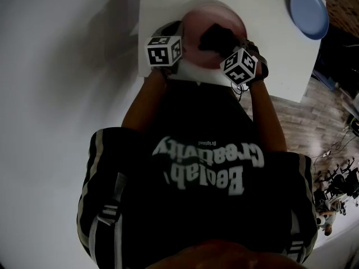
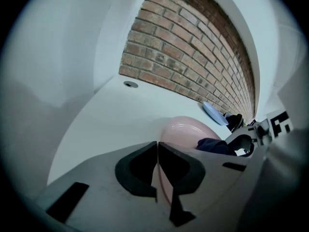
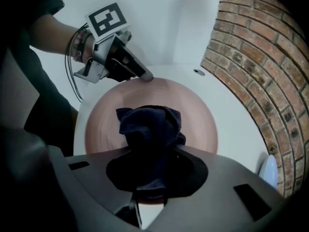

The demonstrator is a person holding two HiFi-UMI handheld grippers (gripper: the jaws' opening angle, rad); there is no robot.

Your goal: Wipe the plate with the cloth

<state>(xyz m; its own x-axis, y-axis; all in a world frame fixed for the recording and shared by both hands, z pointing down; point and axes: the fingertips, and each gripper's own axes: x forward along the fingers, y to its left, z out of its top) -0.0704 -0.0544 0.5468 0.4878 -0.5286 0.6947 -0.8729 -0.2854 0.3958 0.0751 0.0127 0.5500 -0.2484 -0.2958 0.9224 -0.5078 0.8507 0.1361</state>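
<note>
Clamps dark blue bunched cloth [image 3: 149, 127] in right gripper [image 3: 149, 178] jaws, pressed onto round pink plate [image 3: 198, 124] on white table [image 3: 236, 124]. Pinches plate rim between left gripper [image 2: 157, 170] jaws, nearly together. Judged mid-wipe; next calls for sweeping across the plate, rim held steady.

left gripper [image 3: 147, 76] with jaws tight on the plate [image 3: 195, 117] rim; right gripper [image 3: 150, 190] steeply downward, jaws tight around the cloth [image 3: 149, 124]
</note>
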